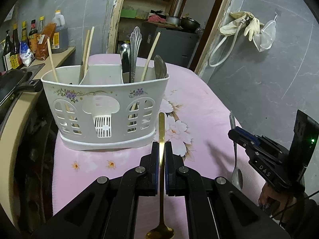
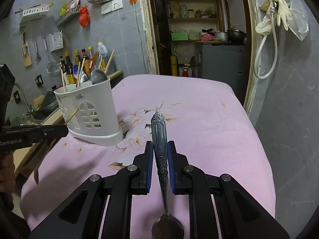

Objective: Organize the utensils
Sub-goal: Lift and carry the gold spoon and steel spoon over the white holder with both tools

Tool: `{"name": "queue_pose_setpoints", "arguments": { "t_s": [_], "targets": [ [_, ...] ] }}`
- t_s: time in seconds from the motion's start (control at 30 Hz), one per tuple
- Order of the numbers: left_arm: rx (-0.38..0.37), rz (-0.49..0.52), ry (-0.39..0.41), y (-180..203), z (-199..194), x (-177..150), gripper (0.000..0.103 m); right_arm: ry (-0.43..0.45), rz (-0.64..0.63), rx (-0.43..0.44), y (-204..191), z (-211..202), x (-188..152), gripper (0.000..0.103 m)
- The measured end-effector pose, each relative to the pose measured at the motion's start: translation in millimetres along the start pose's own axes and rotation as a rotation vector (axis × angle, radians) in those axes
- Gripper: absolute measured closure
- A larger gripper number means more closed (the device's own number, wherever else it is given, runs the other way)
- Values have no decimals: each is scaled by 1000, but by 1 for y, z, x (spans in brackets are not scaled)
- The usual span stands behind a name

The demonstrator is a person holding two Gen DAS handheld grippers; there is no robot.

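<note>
1. gold spoon (image 1: 161, 159) sits nearest the left wrist lens, clamped between the left gripper (image 1: 161, 149) pads, bowl toward camera, handle tip pointing at the caddy.
2. right wrist view shows the silver spoon (image 2: 159, 139) front-on, ornate handle forward, bowl near the lens, right gripper (image 2: 160, 149) closed on its handle.
3. left view shows the right gripper (image 1: 244, 137) from the side with the silver spoon (image 1: 236, 159) hanging bowl down; right view shows only the left gripper (image 2: 59, 131) tip and a sliver of gold handle at the left edge.
4. pink floral cloth (image 2: 199, 109) covers the table; grey tiled walls, open doorway with shelves behind, sauce bottles (image 1: 24, 39) on a side counter, gloves (image 2: 279, 14) and a hose hung on the wall.
5. white utensil caddy (image 1: 105, 103) stands on the cloth's far left part, split into compartments: chopsticks (image 1: 87, 47) on the left side, metal spoons (image 1: 135, 47) and another chopstick on the right.
</note>
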State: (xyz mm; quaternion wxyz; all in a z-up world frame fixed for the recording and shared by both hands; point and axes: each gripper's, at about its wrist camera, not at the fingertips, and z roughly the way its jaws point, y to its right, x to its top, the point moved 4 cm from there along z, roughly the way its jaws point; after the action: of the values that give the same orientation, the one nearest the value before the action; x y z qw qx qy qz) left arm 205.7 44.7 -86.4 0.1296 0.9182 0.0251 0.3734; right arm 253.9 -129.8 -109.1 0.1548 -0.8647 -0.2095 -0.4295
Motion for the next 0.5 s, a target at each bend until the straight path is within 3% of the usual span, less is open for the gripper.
{"name": "queue_pose_setpoints", "arguments": {
  "t_s": [0.5],
  "targets": [
    [5, -56, 134, -16, -25, 32, 100, 108, 7, 12, -11, -13, 25, 93]
  ]
}}
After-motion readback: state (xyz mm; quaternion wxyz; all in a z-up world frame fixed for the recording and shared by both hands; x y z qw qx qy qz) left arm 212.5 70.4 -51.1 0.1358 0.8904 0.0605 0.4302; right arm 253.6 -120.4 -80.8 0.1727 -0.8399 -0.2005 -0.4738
